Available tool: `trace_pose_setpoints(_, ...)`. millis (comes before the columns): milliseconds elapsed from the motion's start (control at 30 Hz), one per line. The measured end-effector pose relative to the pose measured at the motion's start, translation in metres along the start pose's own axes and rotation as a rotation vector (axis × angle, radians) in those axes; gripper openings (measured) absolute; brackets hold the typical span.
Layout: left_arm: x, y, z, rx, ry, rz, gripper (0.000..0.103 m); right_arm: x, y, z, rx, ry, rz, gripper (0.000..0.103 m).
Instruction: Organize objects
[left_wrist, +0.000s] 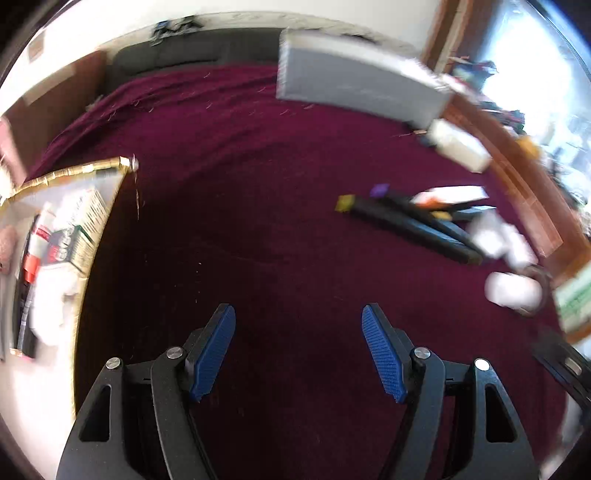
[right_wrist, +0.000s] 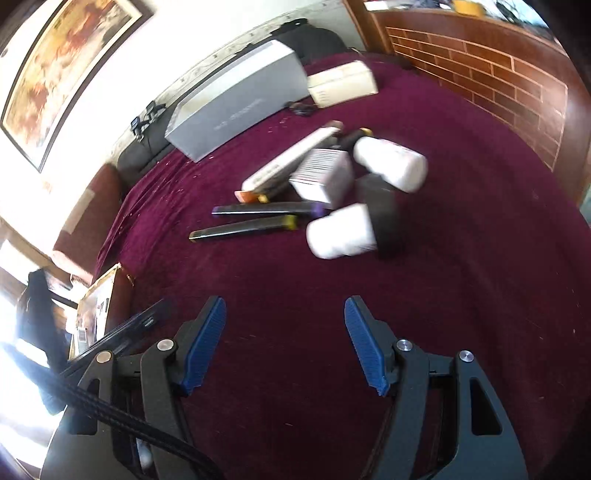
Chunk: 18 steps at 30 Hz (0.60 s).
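Observation:
A heap of small objects lies on the maroon cloth: two white bottles (right_wrist: 341, 232) (right_wrist: 391, 164), a white carton (right_wrist: 321, 177), a flat white pack (right_wrist: 288, 162) and two black sticks, one yellow-capped (right_wrist: 240, 230), one purple-capped (right_wrist: 266, 209). My right gripper (right_wrist: 284, 339) hovers open over bare cloth in front of the heap, nothing between its blue pads. In the left wrist view the same black sticks (left_wrist: 406, 221) and a white bottle (left_wrist: 513, 291) lie at the right. My left gripper (left_wrist: 299, 350) is open and empty above the cloth. A gold-rimmed box (left_wrist: 74, 173) holding packets sits at the left.
A long grey box (right_wrist: 236, 103) lies at the back of the cloth, a cream box (right_wrist: 343, 83) beside it. Brick-patterned wooden panelling (right_wrist: 480, 74) borders the right side. A framed picture (right_wrist: 62, 62) hangs on the wall. A black cable (right_wrist: 110, 417) trails by my right gripper.

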<state>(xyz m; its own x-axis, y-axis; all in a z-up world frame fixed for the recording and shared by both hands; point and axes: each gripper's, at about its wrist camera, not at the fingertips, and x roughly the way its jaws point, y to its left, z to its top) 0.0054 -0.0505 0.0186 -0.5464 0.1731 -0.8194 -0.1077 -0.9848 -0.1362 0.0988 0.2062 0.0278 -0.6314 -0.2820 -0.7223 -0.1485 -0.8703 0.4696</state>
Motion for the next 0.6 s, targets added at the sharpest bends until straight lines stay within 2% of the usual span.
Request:
trace_pose_setpoints(33, 0.000, -0.002, 0.003, 0.007, -0.043, 0.022, 0.065, -0.003, -0.006, 0.000, 0.008, -0.003, 0.005, 0.066)
trace_pose_setpoints(100, 0.008, -0.002, 0.006, 0.001, -0.020, 0.041, 0.068, -0.001, -0.012, -0.001, 0.027, -0.009, 0.015, 0.066)
trace_pose_setpoints(133, 0.007, -0.004, 0.006, 0.006, -0.041, 0.053, 0.076, -0.001, -0.016, 0.000, 0.039, -0.008, 0.021, 0.066)
trace_pose_setpoints(167, 0.010, -0.005, 0.005, 0.013, -0.040, 0.061, 0.080, -0.001, -0.017, 0.001, 0.048, -0.007, 0.028, 0.066)
trace_pose_setpoints(200, 0.012, -0.011, 0.003, 0.049, -0.033, 0.076, 0.088, 0.001, -0.019, 0.000, 0.058, -0.007, 0.037, 0.066)
trace_pose_setpoints(233, 0.016, -0.018, 0.002, 0.083, -0.014, 0.091, 0.101, 0.002, -0.021, 0.001, 0.061, -0.008, 0.043, 0.066)
trace_pose_setpoints(267, 0.018, -0.024, 0.000, 0.123, 0.008, 0.109, 0.102, 0.003, -0.021, 0.001, 0.060, -0.010, 0.047, 0.066)
trace_pose_setpoints(367, 0.012, -0.023, -0.005, 0.072, -0.016, 0.128, 0.102, 0.003, -0.021, 0.001, 0.065, -0.016, 0.058, 0.066)
trace_pose_setpoints(600, 0.015, -0.025, -0.007, 0.076, -0.018, 0.134, 0.102, 0.002, -0.026, -0.003, 0.072, -0.012, 0.046, 0.066)
